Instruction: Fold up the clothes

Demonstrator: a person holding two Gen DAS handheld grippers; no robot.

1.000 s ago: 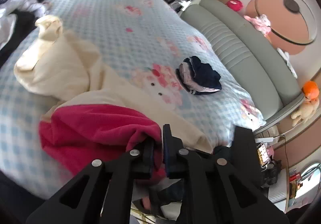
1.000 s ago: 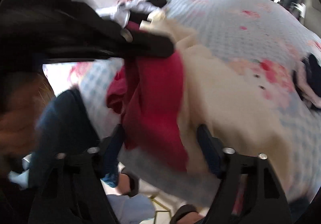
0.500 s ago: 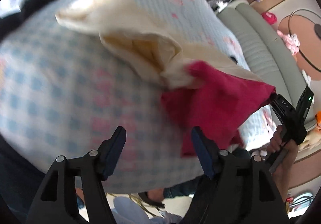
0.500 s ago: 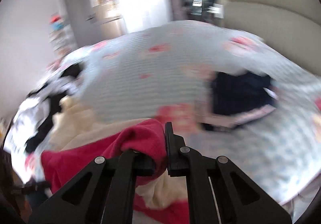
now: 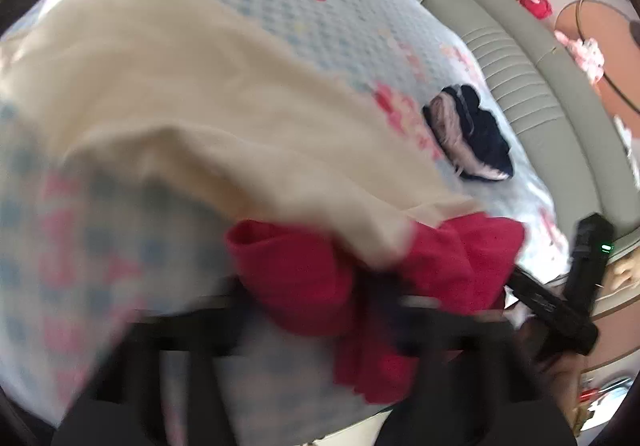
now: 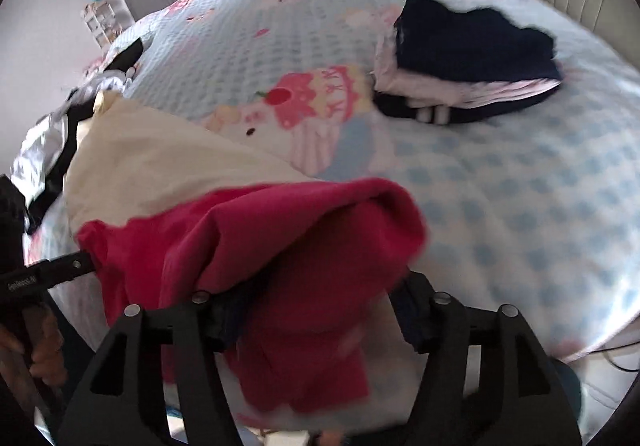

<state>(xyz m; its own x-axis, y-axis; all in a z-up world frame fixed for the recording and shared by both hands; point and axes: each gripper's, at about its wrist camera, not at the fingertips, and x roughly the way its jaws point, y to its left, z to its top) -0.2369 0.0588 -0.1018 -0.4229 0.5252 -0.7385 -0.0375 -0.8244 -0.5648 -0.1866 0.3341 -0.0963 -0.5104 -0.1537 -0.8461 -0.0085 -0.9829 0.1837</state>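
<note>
A red cloth (image 5: 300,274) (image 6: 300,246) hangs over the near edge of the bed, joined to a cream garment (image 5: 200,86) (image 6: 160,166) spread behind it. In the blurred left wrist view my left gripper (image 5: 308,294) is closing with the red cloth between its jaws. The right wrist view shows the left gripper (image 6: 76,264) with its tip on the cloth's left corner, which looks pulled taut. My right gripper (image 6: 316,306) is opening. Its fingers stand wide apart, with the red fold draped loosely between and over them. The right gripper (image 5: 520,278) sits by the cloth's right corner.
A folded pile of navy and pink clothes (image 6: 472,46) (image 5: 468,134) lies on the blue-checked bed cover (image 6: 520,186). Loose black and white clothes (image 6: 44,150) are heaped at the far left. A grey-green padded headboard (image 5: 540,106) runs along the right. A person's hand (image 6: 44,358) holds the left gripper's handle.
The left jaws, wide open half a second ago, have sunk onto the red cloth and narrowed around it. The right jaws, shut on the red fold before, have spread apart.
</note>
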